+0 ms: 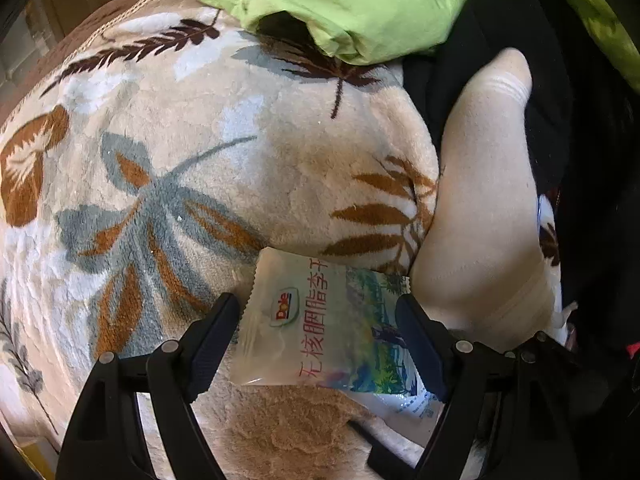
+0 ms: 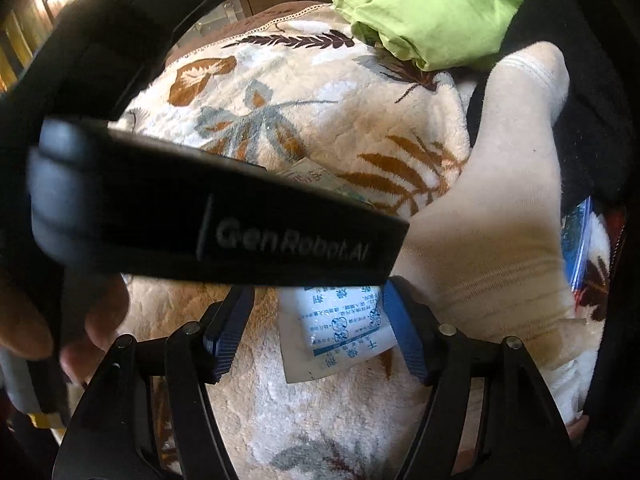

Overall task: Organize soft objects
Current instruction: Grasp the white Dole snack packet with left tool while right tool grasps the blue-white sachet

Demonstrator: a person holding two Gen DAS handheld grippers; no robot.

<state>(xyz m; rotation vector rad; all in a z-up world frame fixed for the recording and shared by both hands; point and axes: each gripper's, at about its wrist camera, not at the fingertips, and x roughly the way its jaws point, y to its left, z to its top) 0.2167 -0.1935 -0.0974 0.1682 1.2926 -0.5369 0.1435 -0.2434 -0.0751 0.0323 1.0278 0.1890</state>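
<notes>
The left gripper [image 1: 320, 344] is sitting with its fingers spread wide on either side of a glossy white-and-green Dole snack packet [image 1: 320, 328], not closing on it; the packet is lying flat on the blanket. The right gripper [image 2: 316, 328] is also standing wide open, straddling a small white desiccant sachet with blue print [image 2: 340, 328] and gripping nothing.

The risk, as I judge it, is that either set of jaws is going to pinch fleece along with the slippery film, dragging the blanket, or let the packet squirt out sideways. The cream-white knitted sock [image 1: 488, 208] is lying just beside the packet, touching the right fingers' side, and could get caught too. The left device's black body is crossing the right camera's view, so the two could bump.

Everything is resting on a plush cream fleece blanket with brown and grey leaf prints [image 1: 200, 140], lumpy and yielding. A crumpled lime-green cloth [image 1: 352, 4] and a black garment [image 1: 540, 80] are piled at the far side. The room beyond is dim; I cannot tell much.
</notes>
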